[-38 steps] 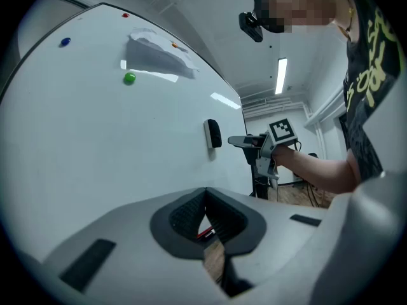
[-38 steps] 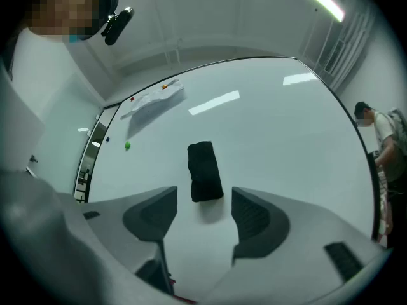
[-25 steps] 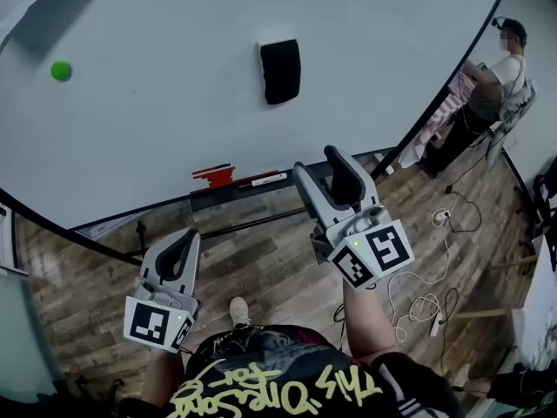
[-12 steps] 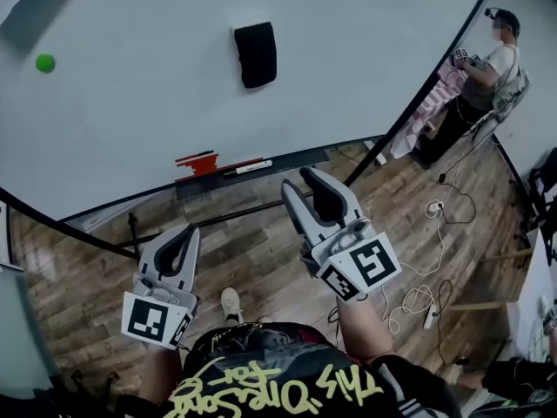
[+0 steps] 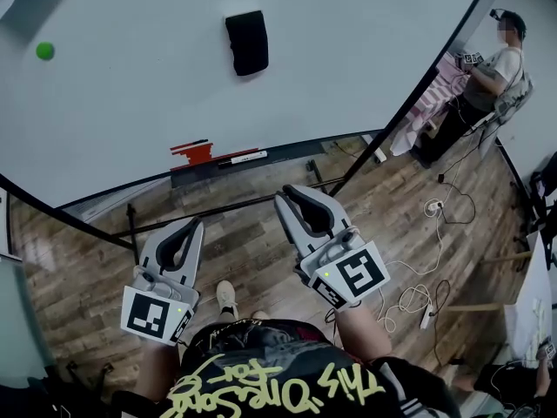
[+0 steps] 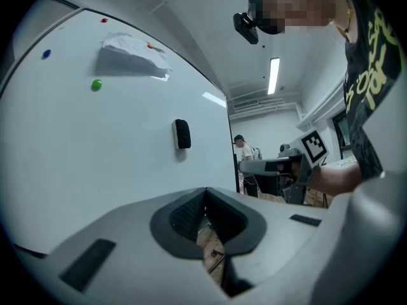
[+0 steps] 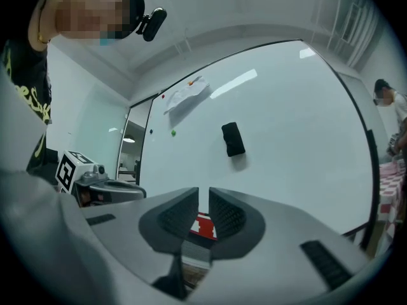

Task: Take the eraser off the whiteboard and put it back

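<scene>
The black eraser (image 5: 247, 42) clings upright to the whiteboard (image 5: 130, 103), and both gripper views show it too (image 6: 182, 134) (image 7: 233, 139). Both grippers hang low over the wooden floor, well short of the board and level. My left gripper (image 5: 187, 231) (image 6: 205, 194) is shut, its pads meeting at the tips with nothing in them. My right gripper (image 5: 297, 195) (image 7: 203, 202) has just been closing; a narrow slit stays between its pads and nothing is between them. Each gripper shows in the other's view: the right one (image 6: 280, 167), the left one (image 7: 105, 186).
A red object (image 5: 193, 153) and a marker (image 5: 248, 157) lie on the board's tray. A green magnet (image 5: 44, 50) and a crumpled paper (image 6: 133, 53) sit on the board. A person (image 5: 496, 50) stands at the far right; cables (image 5: 426, 294) trail over the floor.
My right gripper has sunk and drawn back from the board, its jaws narrowing from wide open to a slit. The left gripper has shifted slightly. The eraser stays on the board.
</scene>
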A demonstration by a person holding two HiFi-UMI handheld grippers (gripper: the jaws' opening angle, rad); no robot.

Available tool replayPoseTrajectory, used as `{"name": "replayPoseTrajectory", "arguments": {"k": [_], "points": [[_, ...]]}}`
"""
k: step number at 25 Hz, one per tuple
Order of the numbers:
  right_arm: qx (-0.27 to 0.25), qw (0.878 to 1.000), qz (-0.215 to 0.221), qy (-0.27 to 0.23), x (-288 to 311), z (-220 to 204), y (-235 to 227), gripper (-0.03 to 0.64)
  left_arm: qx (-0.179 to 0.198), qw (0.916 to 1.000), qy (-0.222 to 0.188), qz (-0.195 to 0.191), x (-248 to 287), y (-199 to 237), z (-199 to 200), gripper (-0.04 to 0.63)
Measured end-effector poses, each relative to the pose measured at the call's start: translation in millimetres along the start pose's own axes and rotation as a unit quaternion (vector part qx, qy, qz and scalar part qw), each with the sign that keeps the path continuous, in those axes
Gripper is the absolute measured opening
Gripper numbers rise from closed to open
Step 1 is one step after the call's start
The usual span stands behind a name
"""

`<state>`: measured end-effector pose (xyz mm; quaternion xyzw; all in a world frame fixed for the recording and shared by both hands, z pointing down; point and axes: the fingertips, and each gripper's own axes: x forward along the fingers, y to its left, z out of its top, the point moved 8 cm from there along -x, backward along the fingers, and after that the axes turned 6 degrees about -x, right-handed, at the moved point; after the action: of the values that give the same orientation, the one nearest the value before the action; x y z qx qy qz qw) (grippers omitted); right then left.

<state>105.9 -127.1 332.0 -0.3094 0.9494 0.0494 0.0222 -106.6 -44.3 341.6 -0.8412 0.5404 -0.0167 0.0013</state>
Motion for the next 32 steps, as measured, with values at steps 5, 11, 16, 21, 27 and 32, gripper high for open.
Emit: {"name": "replayPoseTrajectory", "arguments": {"k": [5, 11, 16, 21, 27, 32], "points": [[0.007, 1.0, 0.013, 0.006, -7.7, -5.6, 5.6, 0.038, 0.002, 1.0, 0.0, 0.001, -0.7, -8.7, 1.9, 0.008], [0.019, 0.999, 0.028, 0.004, -17.4, -9.0, 9.8, 0.025, 0.003, 1.0, 0.0, 0.005, -3.3, -19.8, 2.6, 0.008], [0.029, 0.999, 0.03, -0.003, -24.8, -10.1, 10.5, 0.017, 0.002, 1.0, -0.001, 0.009, -5.6, -27.2, 1.7, 0.008], [0.026, 0.999, 0.04, 0.0, -30.6, -10.7, 15.9, 0.014, 0.003, 0.9999, -0.005, 0.012, -8.8, -33.8, 0.9, 0.008], [0.007, 0.999, 0.053, 0.0, -34.5, -6.9, 25.8, 0.013, 0.006, 0.9998, -0.01, 0.016, -11.5, -39.3, 2.4, 0.008], [-0.001, 0.998, 0.064, 0.007, -33.3, -7.0, 34.1, 0.012, 0.006, 0.9997, -0.01, 0.02, -15.9, -39.7, 3.1, 0.008]]}}
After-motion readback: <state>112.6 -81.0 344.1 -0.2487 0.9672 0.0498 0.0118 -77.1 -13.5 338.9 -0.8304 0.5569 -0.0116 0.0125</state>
